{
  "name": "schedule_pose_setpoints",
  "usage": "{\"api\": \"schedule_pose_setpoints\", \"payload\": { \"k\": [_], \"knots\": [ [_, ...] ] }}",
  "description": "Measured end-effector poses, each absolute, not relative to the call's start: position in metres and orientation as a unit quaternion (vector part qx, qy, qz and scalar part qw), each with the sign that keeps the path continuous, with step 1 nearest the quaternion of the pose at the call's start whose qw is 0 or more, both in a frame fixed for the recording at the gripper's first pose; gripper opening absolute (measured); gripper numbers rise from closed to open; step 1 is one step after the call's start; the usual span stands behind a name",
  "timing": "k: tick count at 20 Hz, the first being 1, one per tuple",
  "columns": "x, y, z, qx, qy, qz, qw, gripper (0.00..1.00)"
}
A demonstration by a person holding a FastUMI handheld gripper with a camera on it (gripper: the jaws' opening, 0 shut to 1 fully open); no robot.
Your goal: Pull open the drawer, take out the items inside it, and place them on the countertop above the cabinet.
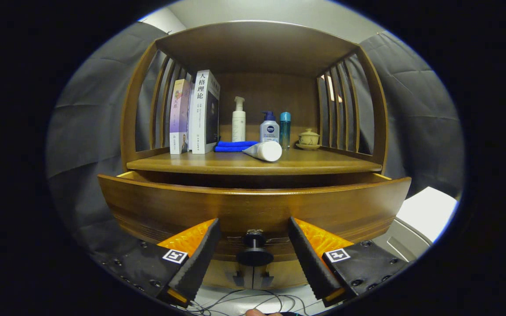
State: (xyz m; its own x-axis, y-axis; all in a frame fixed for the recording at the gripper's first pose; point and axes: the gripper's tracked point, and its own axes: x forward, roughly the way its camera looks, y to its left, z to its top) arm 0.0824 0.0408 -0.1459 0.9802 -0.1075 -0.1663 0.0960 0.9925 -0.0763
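Tool (253,245) open around drawer (253,206) knob (254,250), wooden countertop (253,164) beyond.

Dim, sharp fisheye view; edges bow, glare beyond right slats.

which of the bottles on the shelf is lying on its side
The white tube with the round white cap, lying just in front of the blue cloth. The white pump bottle, blue-capped pump bottle and slim blue bottle all stand upright behind it.
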Motion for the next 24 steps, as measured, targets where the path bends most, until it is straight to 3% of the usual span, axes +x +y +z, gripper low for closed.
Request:
{"api": "schedule_pose_setpoints", "payload": {
  "k": [13,24],
  "knots": [
    [0.139,0.039,-0.139,-0.041,0.087,-0.05,0.994,0.98],
    [0.135,0.036,-0.125,-0.026,0.073,-0.049,0.996,0.98]
  ]
}}
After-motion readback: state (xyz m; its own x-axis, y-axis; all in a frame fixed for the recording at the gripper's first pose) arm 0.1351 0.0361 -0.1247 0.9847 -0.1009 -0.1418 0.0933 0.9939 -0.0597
